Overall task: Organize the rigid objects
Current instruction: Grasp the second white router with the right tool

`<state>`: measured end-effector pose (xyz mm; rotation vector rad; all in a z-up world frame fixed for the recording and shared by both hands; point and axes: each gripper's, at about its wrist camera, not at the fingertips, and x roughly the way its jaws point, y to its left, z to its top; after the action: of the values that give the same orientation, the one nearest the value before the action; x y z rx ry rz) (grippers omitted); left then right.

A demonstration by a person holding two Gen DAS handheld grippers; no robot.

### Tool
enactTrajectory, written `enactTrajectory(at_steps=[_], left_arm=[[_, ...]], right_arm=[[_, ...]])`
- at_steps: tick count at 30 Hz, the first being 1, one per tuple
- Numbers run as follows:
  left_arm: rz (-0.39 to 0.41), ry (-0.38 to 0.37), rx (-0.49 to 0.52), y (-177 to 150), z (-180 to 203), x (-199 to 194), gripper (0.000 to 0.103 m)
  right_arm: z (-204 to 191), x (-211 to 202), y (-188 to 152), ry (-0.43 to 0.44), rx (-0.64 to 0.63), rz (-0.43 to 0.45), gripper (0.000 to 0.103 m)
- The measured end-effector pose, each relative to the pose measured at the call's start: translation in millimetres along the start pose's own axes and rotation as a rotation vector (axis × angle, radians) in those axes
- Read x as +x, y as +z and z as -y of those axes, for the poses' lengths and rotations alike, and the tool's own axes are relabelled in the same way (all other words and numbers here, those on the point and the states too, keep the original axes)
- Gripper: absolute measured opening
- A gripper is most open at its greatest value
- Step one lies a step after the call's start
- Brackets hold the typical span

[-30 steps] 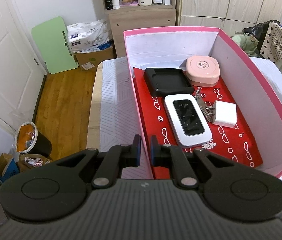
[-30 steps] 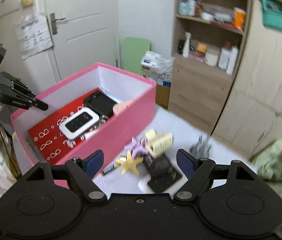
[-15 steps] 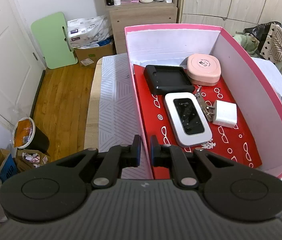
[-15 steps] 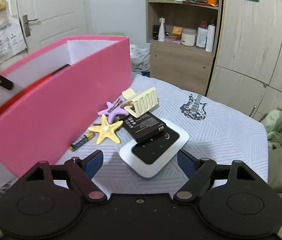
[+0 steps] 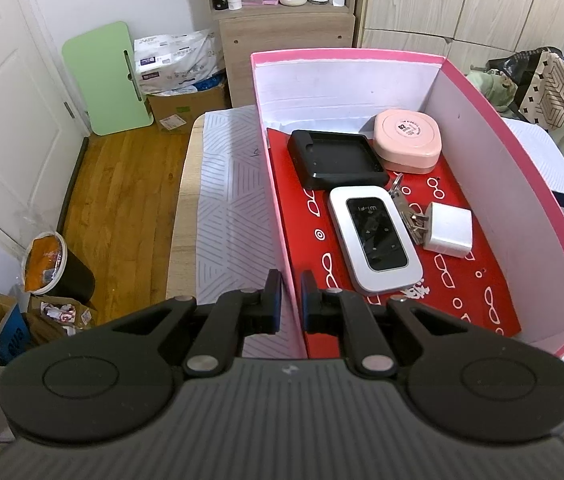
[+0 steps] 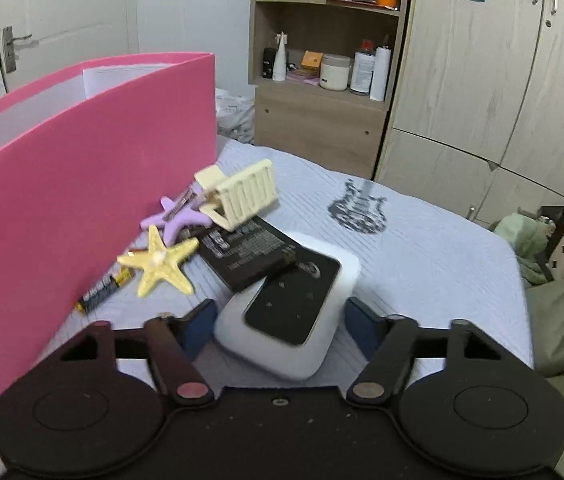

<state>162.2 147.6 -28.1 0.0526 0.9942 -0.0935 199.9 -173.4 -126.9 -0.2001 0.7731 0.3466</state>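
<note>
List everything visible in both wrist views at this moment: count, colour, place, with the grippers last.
storage box: 1, pink outside, white inside, red patterned liner, on the table
wifi router: 1, white and black, in the box
tray: 1, black, in the box
case: 1, pink, box's far end
charger plug: 1, white, in the box
keys: several, metal, between router and plug
second router: 1, white and black, on the table
battery pack: 1, black, resting on it
starfish: 2, yellow and purple, beside the box
hair clip: 1, cream
AA battery: 1, black and yellow
left gripper: shut on the box wall
right gripper: astride the second router, closing, small gaps remain
</note>
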Motion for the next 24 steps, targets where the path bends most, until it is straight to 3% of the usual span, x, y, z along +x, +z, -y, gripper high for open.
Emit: enactTrajectory(at_steps=[9,18,19,24], left_arm=[[0.001,0.0,0.001,-2,1,-1,0.009],[-0.004,0.004,0.001,-2,1,0,0.009],[-0.004,0.004,0.002,-2,1,0,0.009],[-0.003,0.003,0.001,-2,2,0,0.009]], right_arm=[[23,-19,-8,0.033,0.059,-0.103,0.068],[32,4,2,0.042,0.116,-0.147,0.076],[32,5,3,0.038,0.12,-0.144,0.069],[44,0,6,0.068,0.212,-0.153,0.068]])
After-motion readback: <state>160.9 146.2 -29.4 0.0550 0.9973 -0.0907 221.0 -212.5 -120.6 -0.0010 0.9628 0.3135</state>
